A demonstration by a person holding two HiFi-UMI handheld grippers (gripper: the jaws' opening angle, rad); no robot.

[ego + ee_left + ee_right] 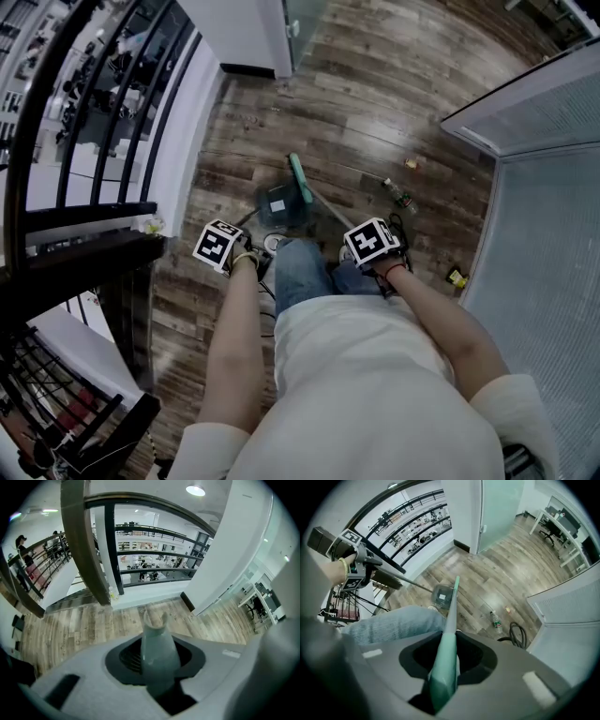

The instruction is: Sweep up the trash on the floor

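In the head view my left gripper and right gripper are held in front of the person's jeans. The left gripper is shut on the grey-green top of the dustpan handle; the grey dustpan rests on the wood floor ahead. The right gripper is shut on the teal broom handle, whose teal head touches the floor beside the dustpan. To the right, on the floor, lie a plastic bottle, a small orange scrap and a yellow scrap.
A black railing with a drop behind it runs along the left. A white pillar stands ahead. A frosted glass partition closes off the right. A coiled black hose lies near the bottle.
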